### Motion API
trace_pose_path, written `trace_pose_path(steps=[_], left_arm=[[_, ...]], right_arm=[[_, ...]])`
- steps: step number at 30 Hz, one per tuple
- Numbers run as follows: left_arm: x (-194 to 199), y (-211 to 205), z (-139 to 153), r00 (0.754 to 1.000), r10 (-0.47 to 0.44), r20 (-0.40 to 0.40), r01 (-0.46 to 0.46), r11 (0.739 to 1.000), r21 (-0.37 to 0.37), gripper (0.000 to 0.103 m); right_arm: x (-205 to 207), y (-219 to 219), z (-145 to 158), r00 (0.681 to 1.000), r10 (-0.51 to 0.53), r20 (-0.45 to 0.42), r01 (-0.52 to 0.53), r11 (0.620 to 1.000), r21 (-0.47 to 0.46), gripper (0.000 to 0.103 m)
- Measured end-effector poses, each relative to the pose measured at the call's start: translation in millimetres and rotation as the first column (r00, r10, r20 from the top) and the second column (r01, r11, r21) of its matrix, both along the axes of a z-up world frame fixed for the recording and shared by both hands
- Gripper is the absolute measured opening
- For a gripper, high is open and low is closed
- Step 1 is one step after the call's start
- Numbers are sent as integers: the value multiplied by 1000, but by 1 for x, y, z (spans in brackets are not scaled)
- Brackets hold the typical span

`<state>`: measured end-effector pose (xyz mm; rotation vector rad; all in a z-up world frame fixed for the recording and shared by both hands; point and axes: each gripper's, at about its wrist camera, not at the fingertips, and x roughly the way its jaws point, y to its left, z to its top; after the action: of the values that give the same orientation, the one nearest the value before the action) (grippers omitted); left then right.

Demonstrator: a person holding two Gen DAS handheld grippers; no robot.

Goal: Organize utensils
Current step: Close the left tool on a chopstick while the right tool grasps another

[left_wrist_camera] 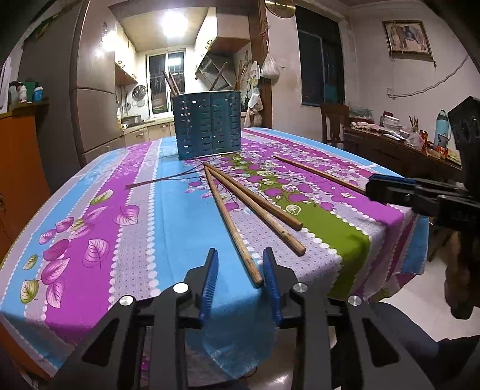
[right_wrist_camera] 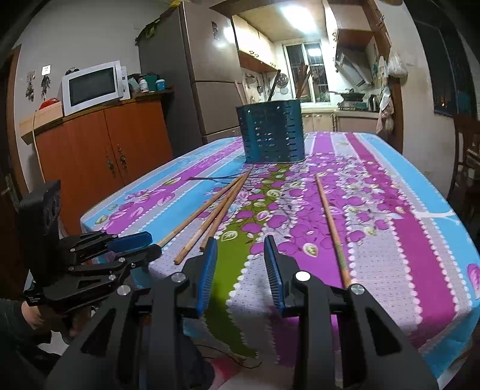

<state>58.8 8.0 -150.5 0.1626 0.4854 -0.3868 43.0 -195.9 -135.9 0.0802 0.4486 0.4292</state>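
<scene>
Four wooden chopsticks [left_wrist_camera: 255,207] lying loose mid-frame on the cloth-covered surface [left_wrist_camera: 168,228], three fanned together, one [right_wrist_camera: 331,231] apart at right. Standing upper centre beyond them, blue slotted holder [left_wrist_camera: 207,124] with more sticks. Hovering wide and empty at bottom: left claw [left_wrist_camera: 240,261], flanking one chopstick's near end; right claw [right_wrist_camera: 240,249].

Glaring ceiling light [left_wrist_camera: 174,22] — sharp, fisheye-bent edges

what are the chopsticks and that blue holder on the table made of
Chopsticks: likely wood or bamboo; matte brown, with visible grain and worn ends. Holder: teal with rows of punched slots and a slight sheen; painted metal or plastic, hard to tell which.
</scene>
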Motion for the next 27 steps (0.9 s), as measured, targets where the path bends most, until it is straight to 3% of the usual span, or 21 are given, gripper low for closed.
trace_pose_path(steps=[3,7,13,19,23,27], left_arm=[[0,-2,-2,1000,10,20,-10,1000,-2,27],[3,0,-2,999,38,30,-38,999,-4,10],[6,6,-2,998,56,31,-56,998,-8,10],[6,5,-2,998,61,29,-61,998,-8,10],[6,6,-2,998,61,27,-61,998,-3,10],[7,7,-2,998,59,25,-59,998,-3,10]], right_arm=[[-2,-3,-1,1000,-20,8,20,1000,-19,31],[0,-4,-6,1000,-16,-1,16,1000,-26,31],[1,-6,-10,1000,-22,-6,22,999,-27,31],[11,31,-10,997,75,-5,-75,996,-40,31],[24,48,-18,995,90,-33,-92,994,-54,18],[31,58,-21,994,99,-50,-102,992,-76,15]])
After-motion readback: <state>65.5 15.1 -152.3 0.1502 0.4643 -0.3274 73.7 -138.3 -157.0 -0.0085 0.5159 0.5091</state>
